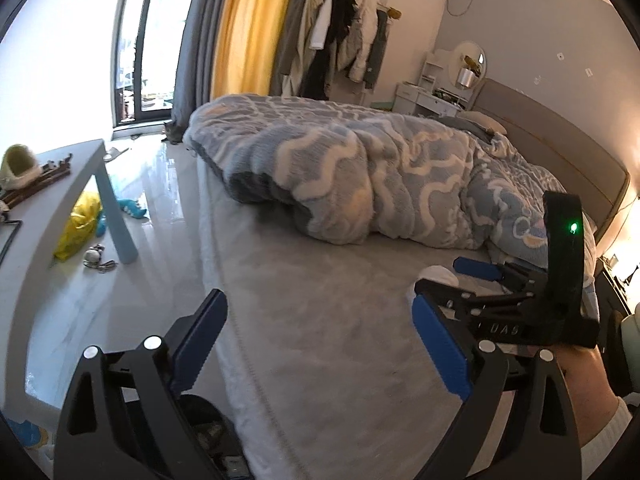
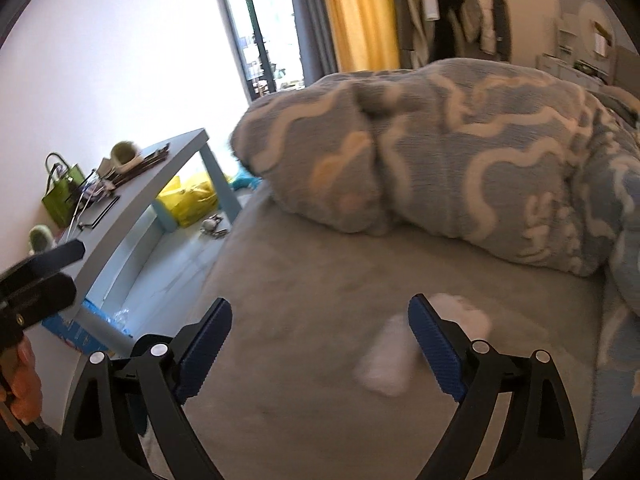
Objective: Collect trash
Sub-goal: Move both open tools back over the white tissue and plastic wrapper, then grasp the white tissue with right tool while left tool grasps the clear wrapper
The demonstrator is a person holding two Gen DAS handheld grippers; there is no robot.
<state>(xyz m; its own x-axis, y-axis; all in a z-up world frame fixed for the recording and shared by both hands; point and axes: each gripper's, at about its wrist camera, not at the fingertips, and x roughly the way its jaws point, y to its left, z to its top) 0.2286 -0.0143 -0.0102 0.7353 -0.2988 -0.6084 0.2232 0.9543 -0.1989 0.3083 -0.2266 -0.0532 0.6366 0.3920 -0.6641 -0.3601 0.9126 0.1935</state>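
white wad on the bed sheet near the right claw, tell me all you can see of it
The white wad looks like crumpled tissue or soft paper, though motion blur hides its texture. It is an elongated, lumpy clump of two or three bunched parts lying flat on the grey bed sheet, in front of the folded blue-and-white blanket. The right claw is open around it, the wad near its right finger; contact cannot be told. The left wrist view shows only a white edge of it.

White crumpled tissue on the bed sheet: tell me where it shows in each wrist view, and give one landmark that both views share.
Left wrist view: the white tissue lies low on the right, on the grey sheet, partly hidden behind the right hand-held gripper.
Right wrist view: the tissue lies low, right of centre, blurred, beside the right blue finger.
Shared landmark: the blue patterned blanket, bunched up on the bed beyond the tissue.
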